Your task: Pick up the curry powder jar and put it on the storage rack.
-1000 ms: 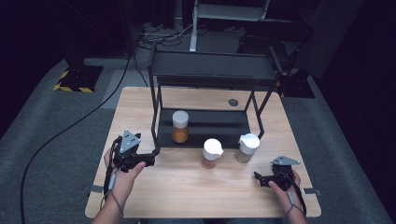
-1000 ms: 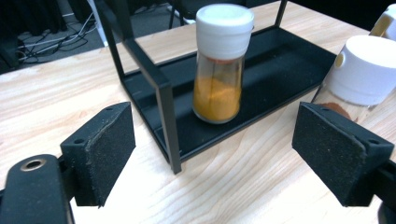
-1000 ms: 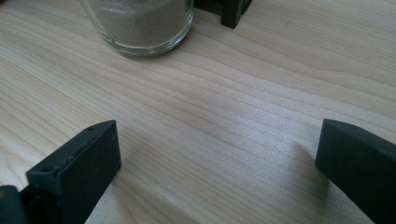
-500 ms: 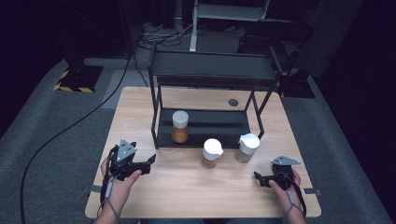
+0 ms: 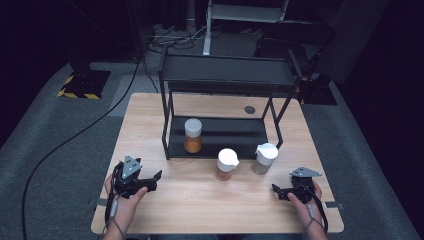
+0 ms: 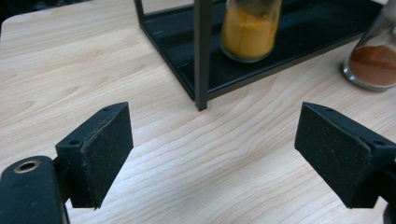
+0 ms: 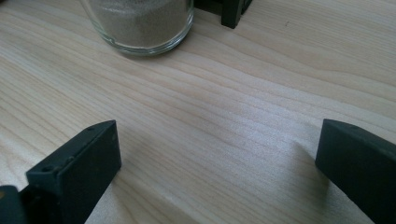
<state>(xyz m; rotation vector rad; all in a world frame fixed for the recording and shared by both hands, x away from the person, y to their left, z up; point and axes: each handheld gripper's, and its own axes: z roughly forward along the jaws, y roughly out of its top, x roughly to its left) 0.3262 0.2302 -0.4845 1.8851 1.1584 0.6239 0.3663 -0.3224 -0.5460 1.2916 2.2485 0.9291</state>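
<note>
Your left gripper point(image 5: 150, 181) has its jaws spread wide with nothing but bare wood between them; they have just been opening a little further, and in the left gripper view point(image 6: 212, 154) the two black pads frame the front left leg of the rack point(image 6: 202, 51) just ahead. Past that leg, on the rack's bottom shelf, stands the jar of yellow-orange powder point(image 6: 250, 28), upright, and off to the right of that view the jar of red-brown powder point(image 6: 371, 63) sits on the table outside the rack. Your right gripper point(image 5: 282, 191) is likewise wide apart and holds nothing: in the right gripper view point(image 7: 215, 163) the pads stand at either edge with plain tabletop between, and the glass base of the jar of pale powder point(image 7: 140, 23) stands upright ahead and to the left, apart from the pads, beside a black rack foot point(image 7: 232, 13). From the high view, both grippers are low over the near edge of the wooden table point(image 5: 200, 210), your left hand point(image 5: 122, 200) near the left corner and your right hand point(image 5: 305, 200) near the right. Between them, nearer the rack point(image 5: 225, 75), the red-brown jar point(image 5: 226, 164) and the pale jar point(image 5: 265, 157) stand side by side with white lids, close but not touching, just in front of the lower shelf, while the yellow-orange jar point(image 5: 193, 135) stands on that shelf toward its left end. A small dark round disc point(image 5: 249, 109) lies on the table behind the rack
</note>
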